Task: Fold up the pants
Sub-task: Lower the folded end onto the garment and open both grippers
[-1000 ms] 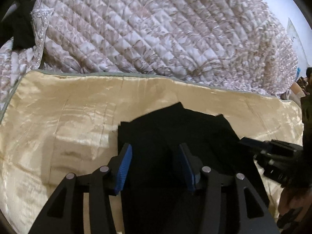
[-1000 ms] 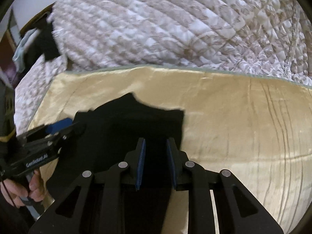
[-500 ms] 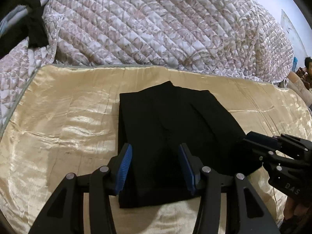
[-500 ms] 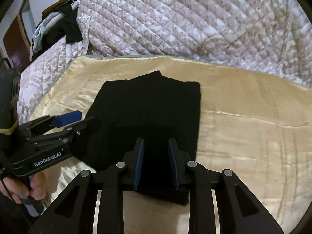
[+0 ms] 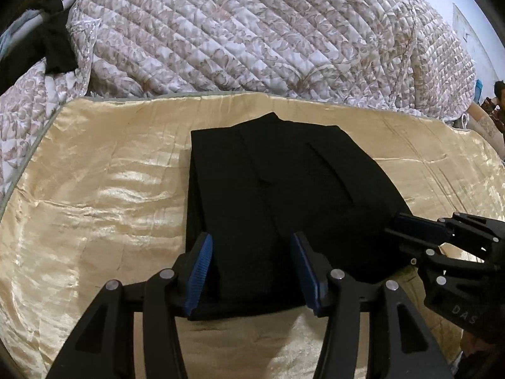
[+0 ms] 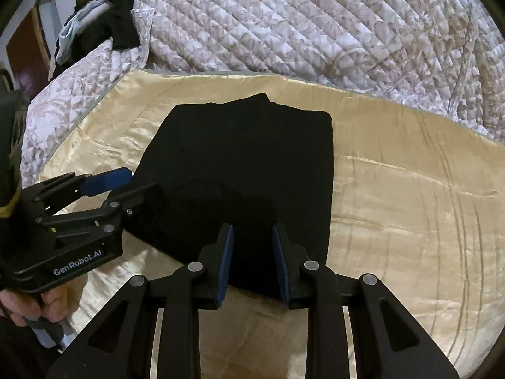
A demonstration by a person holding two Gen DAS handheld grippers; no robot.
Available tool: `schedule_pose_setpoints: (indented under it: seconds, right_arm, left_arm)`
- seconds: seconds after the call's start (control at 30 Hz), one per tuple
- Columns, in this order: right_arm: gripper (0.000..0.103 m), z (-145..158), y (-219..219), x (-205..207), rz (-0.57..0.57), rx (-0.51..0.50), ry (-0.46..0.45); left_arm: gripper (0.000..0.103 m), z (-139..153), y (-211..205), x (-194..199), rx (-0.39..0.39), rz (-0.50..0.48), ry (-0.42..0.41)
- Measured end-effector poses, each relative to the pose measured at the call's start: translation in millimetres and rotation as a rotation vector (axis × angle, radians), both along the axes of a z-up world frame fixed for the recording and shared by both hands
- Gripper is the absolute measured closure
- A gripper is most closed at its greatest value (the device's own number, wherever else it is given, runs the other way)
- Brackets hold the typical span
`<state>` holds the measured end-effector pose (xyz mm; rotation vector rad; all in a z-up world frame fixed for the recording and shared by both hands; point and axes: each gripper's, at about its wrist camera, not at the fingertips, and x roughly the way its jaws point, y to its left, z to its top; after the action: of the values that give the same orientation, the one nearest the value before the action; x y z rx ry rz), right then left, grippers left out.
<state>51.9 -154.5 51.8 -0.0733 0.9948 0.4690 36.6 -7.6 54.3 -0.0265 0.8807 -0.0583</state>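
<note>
The black pants point(image 5: 284, 189) point(image 6: 246, 158) lie flat as a folded rectangle on a golden satin sheet point(image 5: 94, 189) point(image 6: 410, 205). My left gripper point(image 5: 251, 243) point(image 6: 139, 183) hovers over the near left edge of the pants. Its jaws are opening, and the blue pads stand wide apart without pinching the cloth. My right gripper point(image 6: 252, 230) point(image 5: 394, 230) hangs over the near right edge. It is open with a narrower gap, and the fabric lies beneath it unpressed.
A quilted floral bedspread point(image 5: 252, 31) point(image 6: 315, 25) is heaped behind the sheet. Dark clothes point(image 5: 53, 47) point(image 6: 120, 22) lie at the far left. A hand point(image 6: 47, 303) grips the left tool's handle. Another person point(image 5: 500, 91) shows at the far right edge.
Both grippers have drawn back from over the pants to their near edge. The whole folded rectangle now shows, lying flat. The right jaws stand slightly wider.
</note>
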Motion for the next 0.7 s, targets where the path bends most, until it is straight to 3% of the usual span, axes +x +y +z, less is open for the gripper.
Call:
schedule_pose_setpoints:
  seconds: [0.3,0.37,0.4,0.7]
  right_arm:
    - [0.074,12.8,-12.8,-21.2,-0.049,0.038,-0.033]
    - [0.054,15.8,-17.1,-32.0,-0.057,0.042,-0.051]
    - [0.051,17.0,-19.3,-38.7,-0.062,0.041,-0.059]
    - [0.051,-5.1,-28.2,-47.4,-0.094,-0.017,0.036]
  left_arm:
    - [0.048,11.5,4.0,-35.1,-0.021,0.017,-0.046]
    - [0.048,8.1,2.9,-44.4,-0.031,0.008,-0.030]
    - [0.048,4.2,1.7,-48.4,-0.032,0.003,-0.015]
    - [0.048,-14.0,-0.8,-48.0,-0.008,0.014,0.058]
